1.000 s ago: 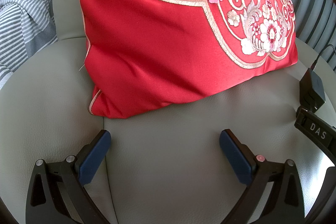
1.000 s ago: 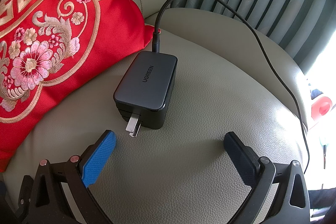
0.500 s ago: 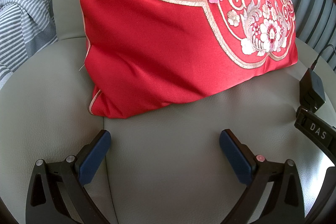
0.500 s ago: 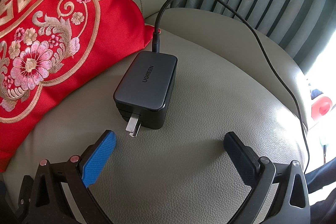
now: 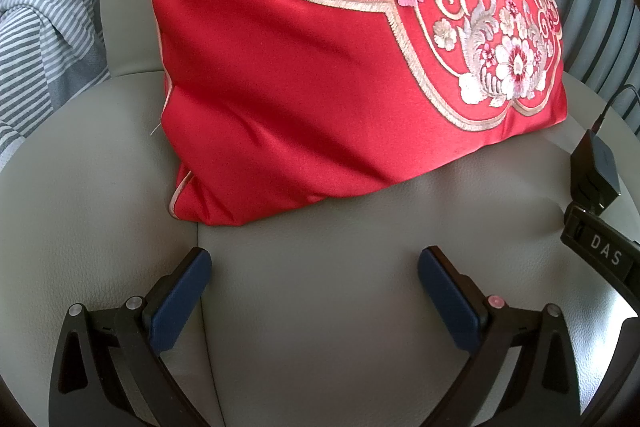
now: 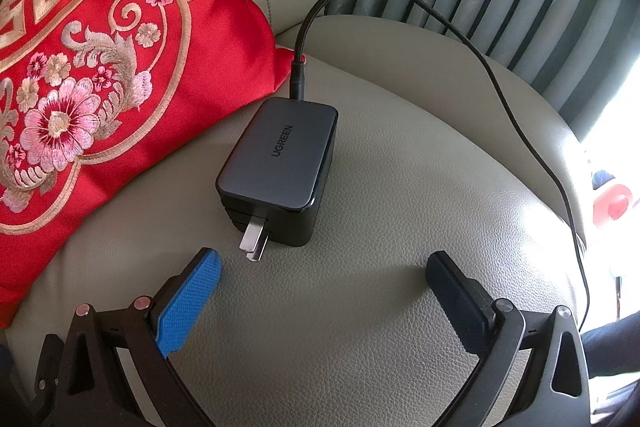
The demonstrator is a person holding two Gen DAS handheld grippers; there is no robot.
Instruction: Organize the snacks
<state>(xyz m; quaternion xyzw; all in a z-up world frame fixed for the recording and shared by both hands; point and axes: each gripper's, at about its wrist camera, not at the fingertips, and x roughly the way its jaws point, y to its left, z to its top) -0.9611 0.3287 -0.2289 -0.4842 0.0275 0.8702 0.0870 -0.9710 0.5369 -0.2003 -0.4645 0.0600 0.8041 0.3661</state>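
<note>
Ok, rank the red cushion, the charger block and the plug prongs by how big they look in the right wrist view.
1. Red cushion: largest, and partly cut off by the frame edge.
2. Charger block: far smaller, lying on the seat beside the cushion.
3. Plug prongs: smallest, sticking out of the block toward the camera.

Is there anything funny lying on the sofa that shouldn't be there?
Yes. A black charger lies unplugged on the sofa seat beside the red cushion, prongs bare, its cable trailing off. No snacks are in view.
</note>
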